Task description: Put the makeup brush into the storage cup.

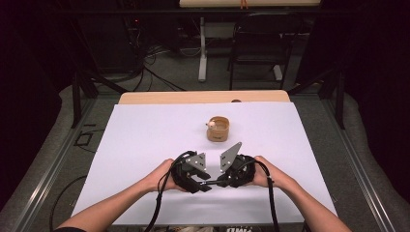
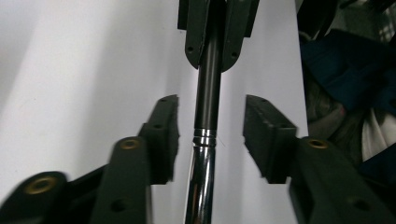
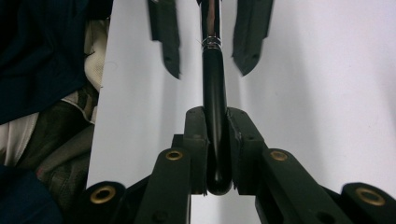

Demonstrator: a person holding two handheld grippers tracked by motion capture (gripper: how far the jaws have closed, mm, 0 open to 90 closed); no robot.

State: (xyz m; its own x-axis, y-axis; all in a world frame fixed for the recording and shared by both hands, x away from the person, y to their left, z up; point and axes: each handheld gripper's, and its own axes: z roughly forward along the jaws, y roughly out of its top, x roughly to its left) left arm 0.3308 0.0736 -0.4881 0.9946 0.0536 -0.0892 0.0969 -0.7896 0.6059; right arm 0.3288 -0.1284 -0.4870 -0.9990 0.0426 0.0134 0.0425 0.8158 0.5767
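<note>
A slim rod [image 1: 213, 182] with a black handle and a chrome section lies level between the two grippers, low over the white sheet [image 1: 145, 135]. My right gripper [image 3: 216, 140] is shut on the rounded end of the black handle [image 3: 214, 84]. My left gripper [image 2: 210, 135] faces it, open, with a pad on either side of the rod [image 2: 202, 177] near the ring where black meets chrome, and neither pad touches it. In the high view the left gripper [image 1: 200, 186] and right gripper [image 1: 225, 181] meet nose to nose near the table's front.
A small tan round cup [image 1: 218, 128] stands on the sheet just beyond the grippers. The wooden table edge [image 1: 203, 96] runs along the back. A chair [image 1: 261, 43] and a table leg [image 1: 202, 48] stand on the floor behind. Dark clothing [image 3: 42, 70] borders the table's near side.
</note>
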